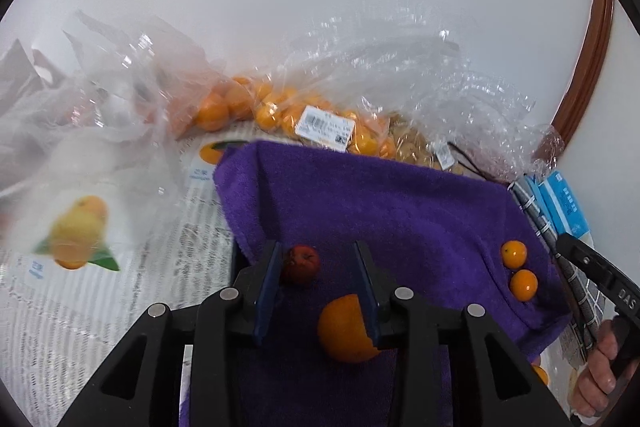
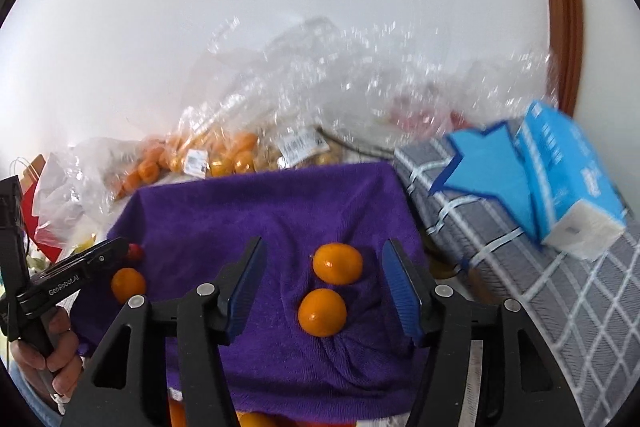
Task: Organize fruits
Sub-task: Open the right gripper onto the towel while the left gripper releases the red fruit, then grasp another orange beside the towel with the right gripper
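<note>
A purple towel (image 1: 380, 207) covers a raised surface, also in the right wrist view (image 2: 260, 211). On it lie a small red fruit (image 1: 301, 263), an orange (image 1: 344, 329) and two small oranges (image 1: 514, 254) (image 1: 523, 285). My left gripper (image 1: 318, 267) is open; the red fruit sits by its left finger and the orange is below its right finger. My right gripper (image 2: 324, 267) is open above the two small oranges (image 2: 337, 263) (image 2: 322, 311). The left gripper (image 2: 120, 251) shows at left in the right wrist view, beside the orange (image 2: 128, 284).
Clear plastic bags of oranges (image 1: 272, 107) (image 2: 216, 155) lie behind the towel. Newspaper (image 1: 120, 287) covers the left. A blue tissue pack (image 2: 568, 183) rests on grey checked cloth (image 2: 540, 267) at right. A white wall is behind.
</note>
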The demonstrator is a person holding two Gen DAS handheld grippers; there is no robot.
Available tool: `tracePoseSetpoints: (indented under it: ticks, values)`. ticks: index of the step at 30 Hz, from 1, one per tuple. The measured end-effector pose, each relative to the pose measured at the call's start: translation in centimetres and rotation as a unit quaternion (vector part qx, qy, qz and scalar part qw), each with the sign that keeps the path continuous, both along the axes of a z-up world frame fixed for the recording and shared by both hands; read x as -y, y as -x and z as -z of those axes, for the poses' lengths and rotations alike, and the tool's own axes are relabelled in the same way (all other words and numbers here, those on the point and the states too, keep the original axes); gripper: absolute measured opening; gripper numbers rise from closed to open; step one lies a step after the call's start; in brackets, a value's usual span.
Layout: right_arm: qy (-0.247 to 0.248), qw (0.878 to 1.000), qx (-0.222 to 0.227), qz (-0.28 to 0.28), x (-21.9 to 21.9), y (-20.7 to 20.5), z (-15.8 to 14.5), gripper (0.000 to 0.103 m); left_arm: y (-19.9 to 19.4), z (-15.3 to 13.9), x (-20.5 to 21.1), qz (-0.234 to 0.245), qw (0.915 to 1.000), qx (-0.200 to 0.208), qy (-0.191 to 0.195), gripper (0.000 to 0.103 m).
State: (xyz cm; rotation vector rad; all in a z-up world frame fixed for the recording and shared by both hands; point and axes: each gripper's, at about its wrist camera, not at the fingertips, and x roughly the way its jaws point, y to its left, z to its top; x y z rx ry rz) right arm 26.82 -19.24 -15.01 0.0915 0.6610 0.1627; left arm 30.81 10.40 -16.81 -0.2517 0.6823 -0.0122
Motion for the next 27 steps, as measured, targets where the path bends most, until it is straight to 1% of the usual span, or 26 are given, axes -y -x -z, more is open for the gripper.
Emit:
tracePoseSetpoints:
  ticks: [3,4,7,9,11,14,16,18,20,22,23,24,25,26,27]
  values:
    - [-0.005,1.000,-0.010,0.002,0.1,2.0,-0.5,0.060,1.4,-1.8,-0.2,-0.012,0.9997,0.015,-0.012,0.034]
    - [-0.004,1.000,-0.015,-0.003,0.1,2.8,-0.5,0.060,2.1,-2.4,-0.1,-0.011,0.9997,0.020,-0.009,0.034]
    - [0.016,1.000,-0.016,-0.013,-0.2,5.3,-0.4,0.060,4.2,-3.4,0.0,0.003,0.9997,0.024,0.005,0.034]
    - [0.032,0.999,-0.016,-0.018,-0.4,7.3,0.1,0.060,6.1,-3.8,0.4,0.018,0.9995,0.024,0.003,0.034]
    - [0.035,0.999,-0.025,-0.027,-0.6,8.4,0.8,0.060,8.1,-3.6,0.7,0.025,0.9994,0.022,-0.011,0.034]
    - [0.029,0.998,-0.041,-0.040,-0.8,9.7,2.2,0.059,10.7,-2.4,0.8,0.032,0.9990,0.016,-0.028,0.034]
    - [0.025,0.997,-0.050,-0.047,-1.0,10.0,3.1,0.057,12.4,-1.4,0.8,0.031,0.9981,0.014,-0.051,0.034]
    - [0.023,0.997,-0.053,-0.053,-1.3,10.3,3.5,0.056,13.4,-0.8,0.8,0.026,0.9969,0.012,-0.073,0.034]
    - [0.023,0.997,-0.053,-0.059,-1.7,10.4,3.7,0.056,14.1,-0.3,0.5,0.023,0.9965,0.012,-0.080,0.034]
    - [0.024,0.996,-0.055,-0.068,-2.2,10.2,4.0,0.056,14.2,0.3,0.0,0.025,0.9972,0.007,-0.070,0.034]
    - [0.026,0.996,-0.054,-0.070,-2.4,10.1,4.1,0.056,14.0,0.8,-0.3,0.029,0.9980,-0.002,-0.057,0.034]
    - [0.030,0.996,-0.054,-0.070,-2.6,9.8,4.3,0.056,13.5,1.4,-0.6,0.038,0.9985,-0.020,-0.033,0.034]
    - [0.034,0.995,-0.056,-0.069,-2.7,9.5,4.6,0.056,13.1,1.7,-0.8,0.045,0.9984,-0.033,-0.012,0.032]
    - [0.040,0.995,-0.061,-0.068,-3.0,9.1,4.9,0.056,12.9,2.0,-1.0,0.054,0.9976,-0.041,0.013,0.031]
    - [0.041,0.995,-0.064,-0.068,-3.1,8.9,5.2,0.056,12.9,2.3,-1.1,0.059,0.9969,-0.043,0.029,0.030]
